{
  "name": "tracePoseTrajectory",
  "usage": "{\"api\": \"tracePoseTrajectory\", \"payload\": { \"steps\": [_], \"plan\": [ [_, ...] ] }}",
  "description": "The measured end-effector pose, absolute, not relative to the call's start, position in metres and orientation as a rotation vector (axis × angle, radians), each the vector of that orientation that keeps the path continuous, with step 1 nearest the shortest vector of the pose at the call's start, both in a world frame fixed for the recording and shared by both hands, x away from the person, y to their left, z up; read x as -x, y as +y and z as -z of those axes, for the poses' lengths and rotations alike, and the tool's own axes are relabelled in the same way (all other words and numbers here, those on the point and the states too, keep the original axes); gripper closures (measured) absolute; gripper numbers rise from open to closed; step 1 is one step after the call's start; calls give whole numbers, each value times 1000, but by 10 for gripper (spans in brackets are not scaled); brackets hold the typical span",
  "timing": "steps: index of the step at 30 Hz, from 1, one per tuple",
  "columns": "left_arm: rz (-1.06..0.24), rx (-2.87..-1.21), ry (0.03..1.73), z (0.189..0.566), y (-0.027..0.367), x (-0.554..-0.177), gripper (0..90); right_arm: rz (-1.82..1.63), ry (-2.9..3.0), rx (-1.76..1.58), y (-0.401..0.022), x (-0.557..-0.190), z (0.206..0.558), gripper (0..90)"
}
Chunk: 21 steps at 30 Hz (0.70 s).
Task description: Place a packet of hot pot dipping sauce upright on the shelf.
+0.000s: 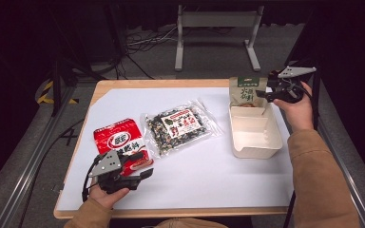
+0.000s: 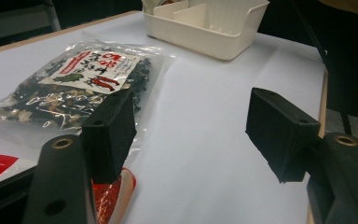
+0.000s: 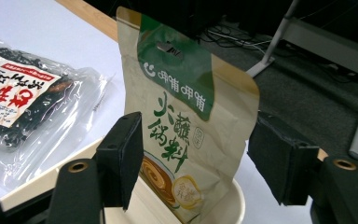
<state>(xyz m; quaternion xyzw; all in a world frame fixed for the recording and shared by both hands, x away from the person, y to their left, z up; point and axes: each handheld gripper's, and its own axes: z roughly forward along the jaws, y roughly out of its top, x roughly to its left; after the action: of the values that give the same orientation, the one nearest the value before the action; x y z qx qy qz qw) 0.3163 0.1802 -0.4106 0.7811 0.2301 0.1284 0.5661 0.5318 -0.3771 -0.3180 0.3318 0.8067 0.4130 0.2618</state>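
Note:
A tan pouch with a green top point(image 1: 247, 91) stands upright in the far end of a white bin point(image 1: 272, 142). My right gripper point(image 1: 266, 93) is level with it at the table's far right. In the right gripper view the pouch point(image 3: 186, 112) stands between the open jaws of that gripper point(image 3: 200, 158), and the pads do not press on it. My left gripper point(image 1: 140, 175) is open near the front left, by the front corner of a red packet point(image 1: 122, 145). In the left gripper view nothing lies between its jaws point(image 2: 191, 135). The red packet point(image 2: 114, 193) shows under the left jaw.
A clear bag of dark dried food with a red and white label point(image 1: 180, 126) lies mid-table, between the red packet and the bin. It also appears ahead of the left jaws point(image 2: 74, 84). The bin point(image 2: 209, 28) has dividers inside. White sheet covers the wooden table point(image 1: 138, 84).

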Motion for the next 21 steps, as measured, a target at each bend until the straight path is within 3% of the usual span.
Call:
{"api": "tracePoseTrajectory", "payload": {
  "steps": [21],
  "plan": [
    [-402,-1858,621,399,198,-318,288,-1184,2128,-950,-364,-479,301,323]
  ]
}}
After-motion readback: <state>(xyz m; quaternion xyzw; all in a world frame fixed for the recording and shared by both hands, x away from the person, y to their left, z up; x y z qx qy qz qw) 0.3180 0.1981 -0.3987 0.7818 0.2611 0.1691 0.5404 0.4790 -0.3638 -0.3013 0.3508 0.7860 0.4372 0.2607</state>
